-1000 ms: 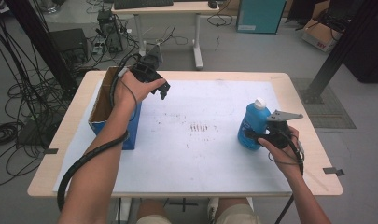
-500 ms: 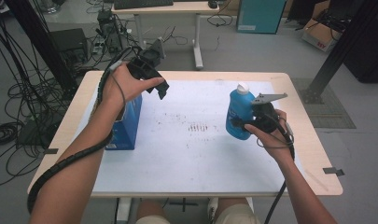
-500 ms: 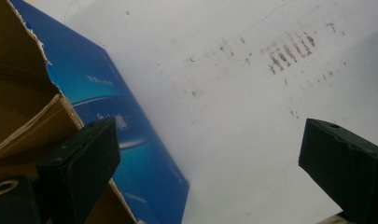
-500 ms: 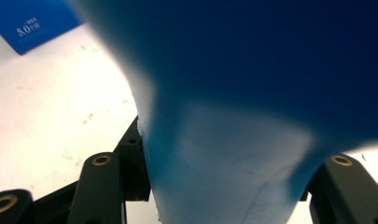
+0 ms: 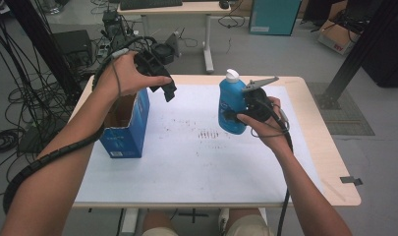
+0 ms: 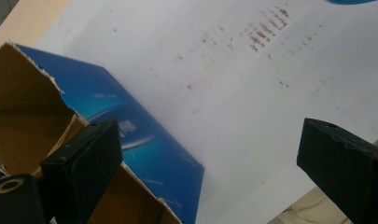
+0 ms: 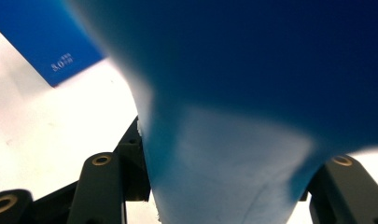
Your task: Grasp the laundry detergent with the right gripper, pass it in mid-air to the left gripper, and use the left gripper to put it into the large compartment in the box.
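The white-topped table (image 5: 196,162) with its pale wooden rim is the widest thing before me, its sheet speckled with brown marks near the middle. On its left part stands the open-topped blue cardboard box (image 5: 125,128), torn along the upper edge, brown inside; I judge it light and easily shoved, so anything lowered into it should go in straight rather than knock the wall.

Next in size is the blue plastic bottle (image 5: 232,105) with a white cap, which I hold upright above the table, right of the middle and well apart from the box. My right gripper (image 5: 238,116) is clamped on its lower body, jaws pressing either side. In the right gripper view the bottle (image 7: 252,116) swells wide above a narrower part where the pads sit. I reckon the plastic is smooth and a bit slippery, with walls that give under pressure, and how full it is I cannot tell (a full one would be bottom-heavy and could swing). The narrower part looks the right place to take hold: the wider shoulder above would stop it sliding down through the jaws, and squeezing there is less likely to dent it than on the broad belly.

My left gripper (image 5: 163,84) hangs over the box's far end with its jaws standing wide apart and nothing between them; in its own view the left gripper (image 6: 210,154) looks down on the box (image 6: 144,140) and bare sheet.
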Demonstrator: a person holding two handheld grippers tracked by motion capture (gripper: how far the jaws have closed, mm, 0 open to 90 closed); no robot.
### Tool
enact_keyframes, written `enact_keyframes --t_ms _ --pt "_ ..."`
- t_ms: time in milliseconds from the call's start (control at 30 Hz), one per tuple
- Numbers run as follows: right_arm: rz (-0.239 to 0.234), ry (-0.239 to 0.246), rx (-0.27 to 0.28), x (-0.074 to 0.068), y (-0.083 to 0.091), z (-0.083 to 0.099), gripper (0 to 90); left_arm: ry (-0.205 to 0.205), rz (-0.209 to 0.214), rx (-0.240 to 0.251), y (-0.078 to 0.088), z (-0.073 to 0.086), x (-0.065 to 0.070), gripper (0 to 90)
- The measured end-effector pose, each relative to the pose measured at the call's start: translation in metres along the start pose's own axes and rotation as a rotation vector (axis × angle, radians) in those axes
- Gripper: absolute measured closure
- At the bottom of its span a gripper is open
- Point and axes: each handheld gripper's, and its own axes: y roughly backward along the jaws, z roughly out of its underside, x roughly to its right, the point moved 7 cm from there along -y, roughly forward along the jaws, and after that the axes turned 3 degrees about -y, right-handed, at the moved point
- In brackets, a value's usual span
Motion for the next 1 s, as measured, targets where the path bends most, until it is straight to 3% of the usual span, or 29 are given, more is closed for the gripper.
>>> enact_keyframes --t_ms 67,167,200,267,333,433,500,533,667,1000 --pt "-0.028 0.012 -0.013 -0.007 -0.009 -0.010 42.3 -0.053 0.013 0.005 0.007 0.000 0.001 6.2" --pt "-0.053 0.018 -0.015 -0.012 -0.017 -0.017 42.3 -0.080 0.014 0.004 0.011 -0.001 0.001 6.1" --pt "-0.075 0.021 -0.024 -0.016 -0.022 -0.023 42.3 -0.117 0.014 0.007 0.016 -0.001 0.000 6.1" --pt "-0.097 0.043 -0.023 -0.020 -0.030 -0.030 42.2 -0.127 0.010 0.007 0.018 -0.001 -0.001 5.9" --pt "-0.122 0.052 -0.026 -0.026 -0.037 -0.035 42.2 -0.178 0.021 0.016 0.028 -0.002 -0.003 6.0" --pt "-0.151 0.059 -0.022 -0.032 -0.045 -0.041 42.2 -0.204 0.024 0.026 0.033 -0.002 -0.004 5.9" --pt "-0.194 0.081 -0.012 -0.043 -0.057 -0.049 42.2 -0.225 0.029 0.030 0.037 -0.002 -0.004 5.9" --pt "-0.194 0.081 -0.012 -0.043 -0.057 -0.049 42.2 -0.237 0.035 0.028 0.039 -0.002 -0.004 5.9" --pt "-0.275 0.109 0.025 -0.060 -0.073 -0.054 42.2 -0.304 0.042 0.012 0.042 -0.004 0.004 5.5" --pt "-0.394 0.207 0.034 -0.086 -0.090 -0.046 42.2 -0.383 0.074 -0.005 0.036 -0.008 0.021 5.5"
